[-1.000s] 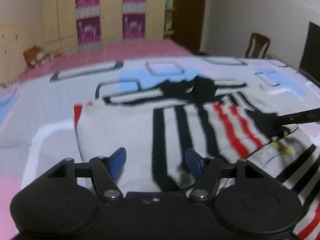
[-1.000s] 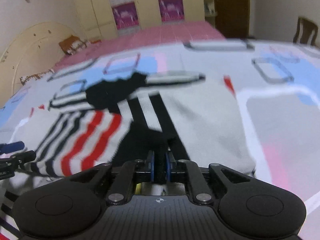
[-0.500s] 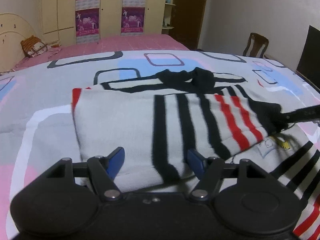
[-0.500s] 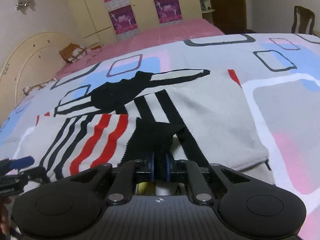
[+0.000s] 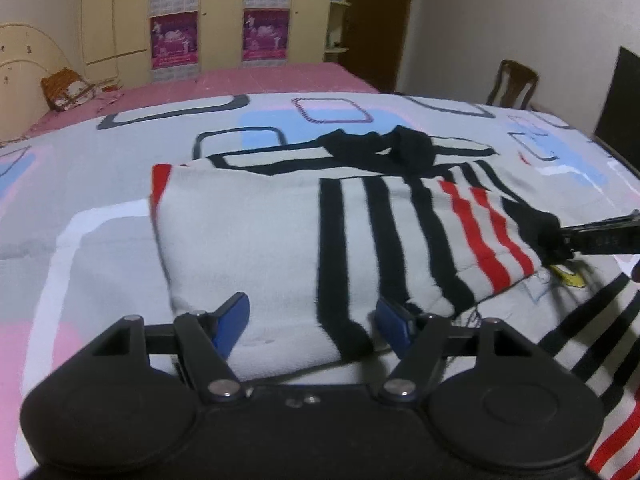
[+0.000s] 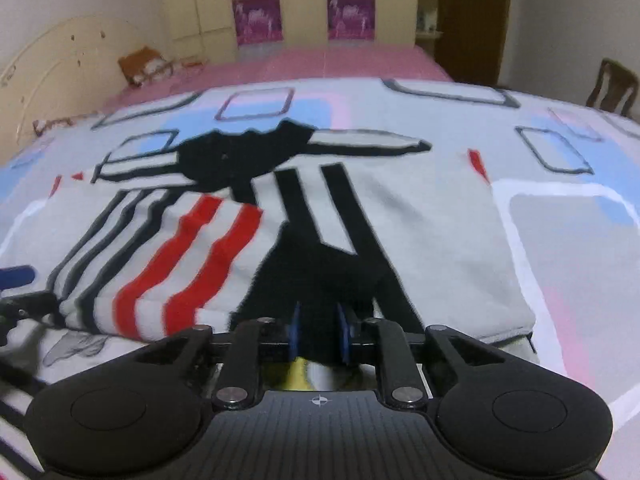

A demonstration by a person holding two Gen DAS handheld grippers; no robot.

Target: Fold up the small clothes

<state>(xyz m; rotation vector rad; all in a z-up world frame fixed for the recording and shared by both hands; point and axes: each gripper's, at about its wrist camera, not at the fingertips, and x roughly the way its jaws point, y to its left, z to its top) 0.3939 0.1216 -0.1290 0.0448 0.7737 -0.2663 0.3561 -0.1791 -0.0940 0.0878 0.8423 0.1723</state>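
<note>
A small grey garment (image 5: 248,240) with black and red stripes lies partly folded on the bed; it also shows in the right wrist view (image 6: 420,232). My left gripper (image 5: 314,314) is open, its blue pads on either side of the near folded edge. My right gripper (image 6: 319,334) is shut on the garment's black cuff (image 6: 320,272), held over the body. The right gripper's tip (image 5: 592,236) shows at the right of the left wrist view, pinching that cuff (image 5: 544,228). The left gripper's blue pad (image 6: 14,276) shows at the left edge of the right wrist view.
The bed has a patterned grey, pink and blue sheet (image 5: 100,184). A pink bed (image 5: 224,84) and wardrobes (image 5: 224,12) stand behind. A wooden chair (image 5: 516,84) and a dark screen (image 5: 620,100) are at the right.
My right gripper has carried the striped sleeve across the garment's body and lower. My left gripper stays open at the near edge, hardly moved.
</note>
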